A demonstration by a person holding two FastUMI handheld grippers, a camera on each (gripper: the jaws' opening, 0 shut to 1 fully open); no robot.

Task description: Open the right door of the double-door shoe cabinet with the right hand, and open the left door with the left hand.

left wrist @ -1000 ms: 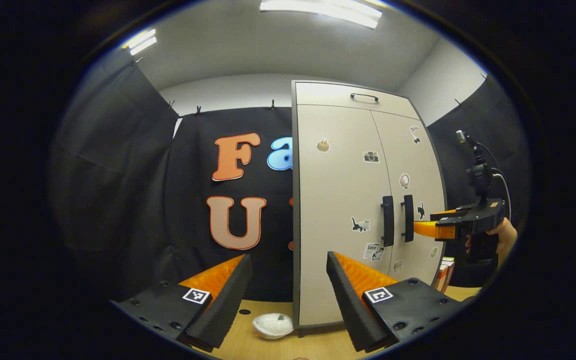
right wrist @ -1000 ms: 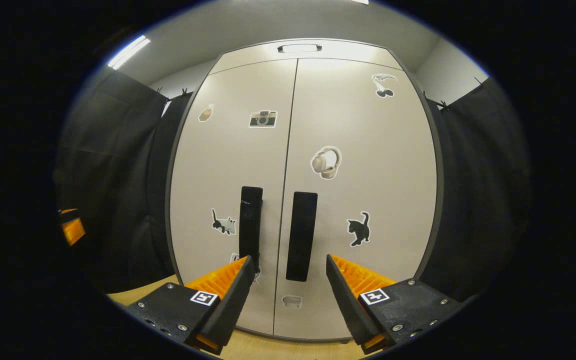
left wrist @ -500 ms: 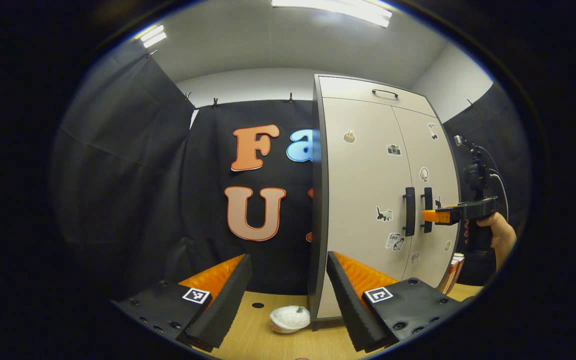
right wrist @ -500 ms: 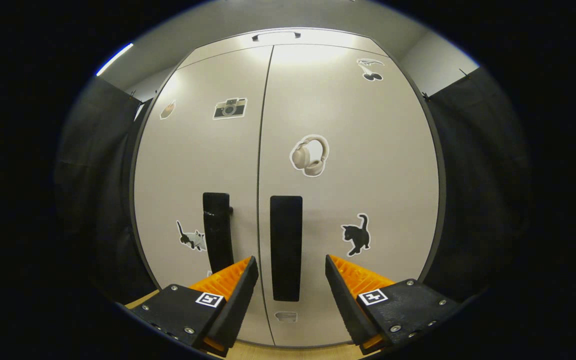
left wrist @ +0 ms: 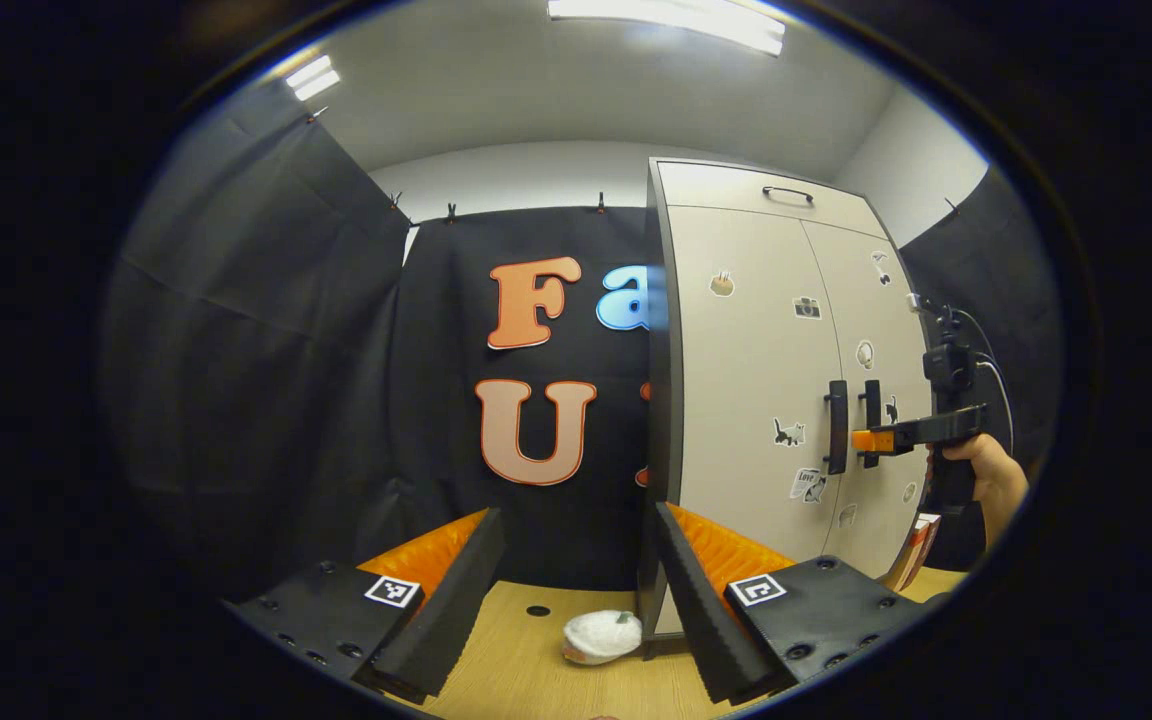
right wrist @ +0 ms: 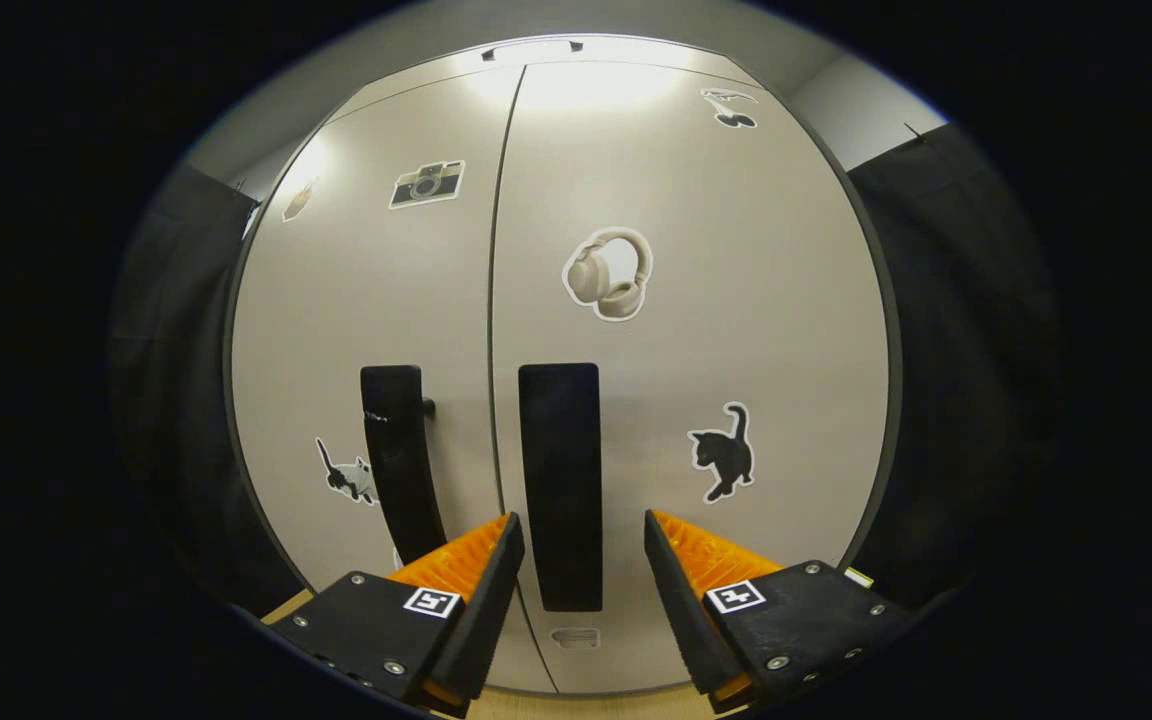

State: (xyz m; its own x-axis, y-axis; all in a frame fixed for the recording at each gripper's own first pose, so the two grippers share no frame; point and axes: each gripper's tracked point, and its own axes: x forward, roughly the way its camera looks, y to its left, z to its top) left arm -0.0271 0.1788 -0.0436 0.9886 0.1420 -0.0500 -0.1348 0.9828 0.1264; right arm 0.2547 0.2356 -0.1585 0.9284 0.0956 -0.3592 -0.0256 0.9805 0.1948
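Observation:
The beige double-door shoe cabinet point(right wrist: 556, 250) stands shut, both doors flush and covered in stickers. In the right gripper view, my right gripper point(right wrist: 576, 545) is open, and the right door's black handle point(right wrist: 561, 485) runs down between its orange fingers, which do not touch it. The left door's black handle point(right wrist: 398, 460) is just to the left. In the left gripper view, the cabinet point(left wrist: 751, 400) is seen at an angle, with the right gripper point(left wrist: 861, 441) at the handles and a hand point(left wrist: 986, 470) holding it. My left gripper point(left wrist: 576, 545) is open, holds nothing, and is well back from the cabinet.
The cabinet stands on a wooden table point(left wrist: 536, 670). A white bowl point(left wrist: 598, 636) lies by the cabinet's near corner, beside a small hole point(left wrist: 537, 610) in the tabletop. A box point(left wrist: 911, 550) leans at the cabinet's far side. Black cloth walls close in on both sides.
My right gripper has closed in on the cabinet until the right handle lies between its fingers. The left gripper view has swung left, shifting the cabinet rightward. Both doors stay shut.

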